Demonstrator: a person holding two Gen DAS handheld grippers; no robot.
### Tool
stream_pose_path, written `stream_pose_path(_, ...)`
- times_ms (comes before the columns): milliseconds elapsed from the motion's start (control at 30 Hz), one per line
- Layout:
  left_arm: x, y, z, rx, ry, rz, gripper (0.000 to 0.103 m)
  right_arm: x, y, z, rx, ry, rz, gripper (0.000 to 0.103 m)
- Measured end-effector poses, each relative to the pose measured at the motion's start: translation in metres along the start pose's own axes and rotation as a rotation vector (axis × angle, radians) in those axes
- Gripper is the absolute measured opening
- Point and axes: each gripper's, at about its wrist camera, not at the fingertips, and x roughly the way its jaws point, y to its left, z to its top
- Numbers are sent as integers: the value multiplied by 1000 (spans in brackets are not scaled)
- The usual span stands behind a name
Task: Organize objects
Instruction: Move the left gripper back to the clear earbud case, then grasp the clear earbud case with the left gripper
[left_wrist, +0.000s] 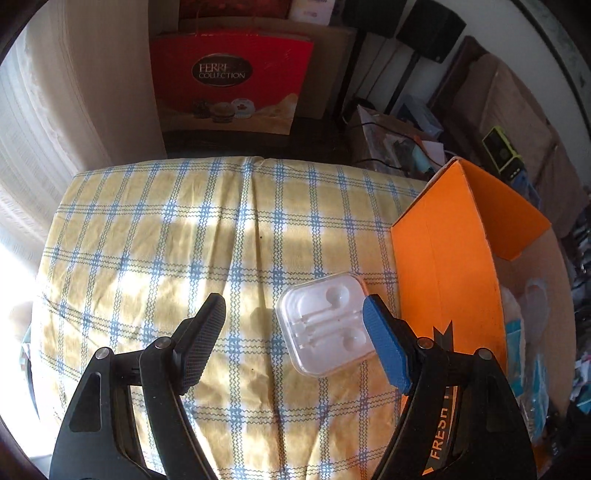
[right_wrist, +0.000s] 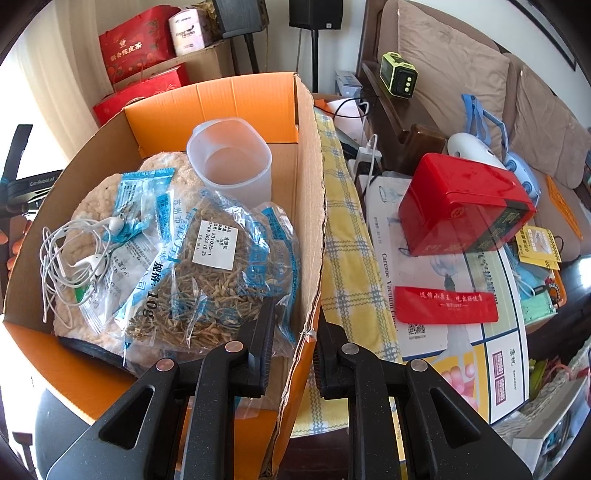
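Note:
A clear plastic earphone case (left_wrist: 327, 326) lies on the yellow and blue checked cloth (left_wrist: 166, 236), beside the orange cardboard box (left_wrist: 443, 266). My left gripper (left_wrist: 295, 328) is open, just above the cloth; the case lies between its fingers, against the blue pad (left_wrist: 386, 347). My right gripper (right_wrist: 291, 347) is shut on the box's right wall (right_wrist: 308, 206), one finger inside and one outside. In the box lie white earphones (right_wrist: 85, 251), a clear plastic cup (right_wrist: 229, 158), bags of dried herbs (right_wrist: 218, 273) and pale round cakes (right_wrist: 96, 195).
A red Ferrero bag (left_wrist: 229, 88) stands behind the table. To the right of the box a cluttered surface holds a red tin (right_wrist: 465, 206), a red pouch (right_wrist: 445, 304), a printed carton (right_wrist: 461, 354) and cables. A sofa with brown cushions (right_wrist: 450, 62) is at the far right.

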Motion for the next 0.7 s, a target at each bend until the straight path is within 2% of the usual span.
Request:
stream_pose_path(100,6,-7,2,2,10,-27,74,0,0,0,-1,2,2,18)
stream_pose_path(233,17,-10,5,10,21,5,74,1,1,0,2,4,3,18)
stream_pose_path(333,20,-5,5,-10,23,-27,74,1,1,0,4,6,2,18)
stream_pose_path(500,22,-6,8,-13,21,-31,74,2,0,0,7,8,2,18)
stream_pose_path(700,31,-22,5,88,25,78,75,5,-3,-1,20,19,2,18)
